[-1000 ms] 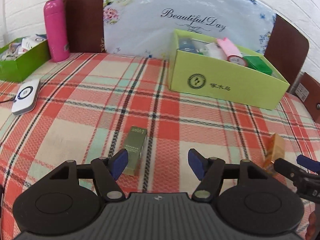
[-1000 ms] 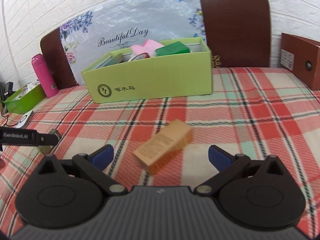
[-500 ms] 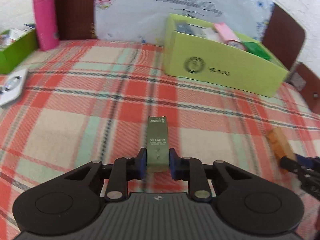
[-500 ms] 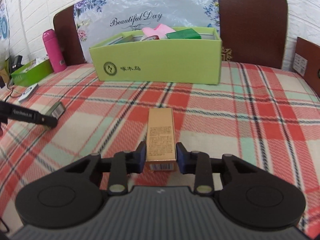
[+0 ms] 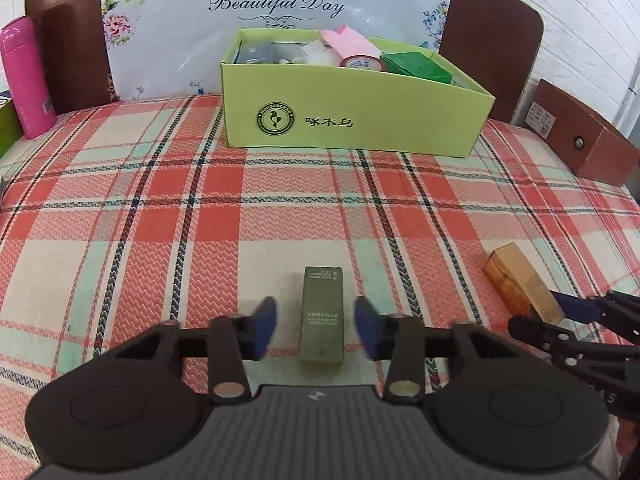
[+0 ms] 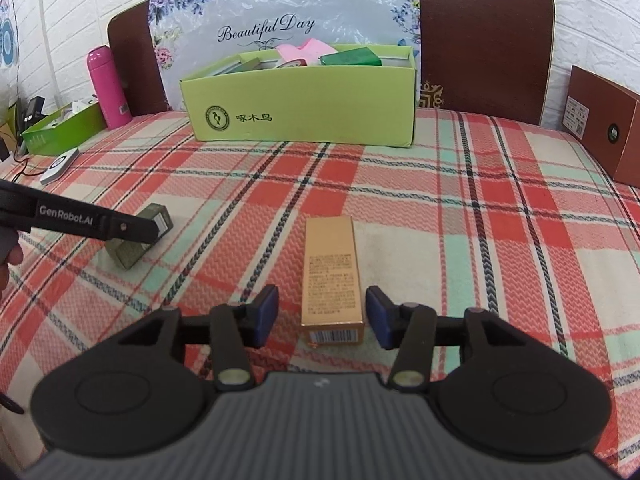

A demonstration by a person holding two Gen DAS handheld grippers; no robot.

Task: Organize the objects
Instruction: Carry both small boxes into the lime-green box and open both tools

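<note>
A small olive-green carton (image 5: 322,312) lies flat on the plaid cloth (image 5: 160,220) between the blue pads of my left gripper (image 5: 316,328). The jaws are opening, with a gap on each side of the carton. A gold carton (image 6: 332,276) lies lengthwise between the pads of my right gripper (image 6: 323,316), whose jaws are also opening clear of it. Both cartons point toward the lime-green box (image 5: 360,120) at the back, which holds a pink tube, a green carton and other items. The right wrist view shows the olive carton (image 6: 136,240) under a left finger.
A pink bottle (image 6: 108,88) and a small green tray (image 6: 60,128) stand at the back left, with a white device (image 6: 60,166) on a cable near them. A brown box (image 6: 604,124) sits at the right edge. Chair backs and a floral board line the rear.
Both grippers went from wide open to clamped on their cartons, squaring them up, and have now parted again. The cartons rest on the cloth, aligned toward the lime-green box.
</note>
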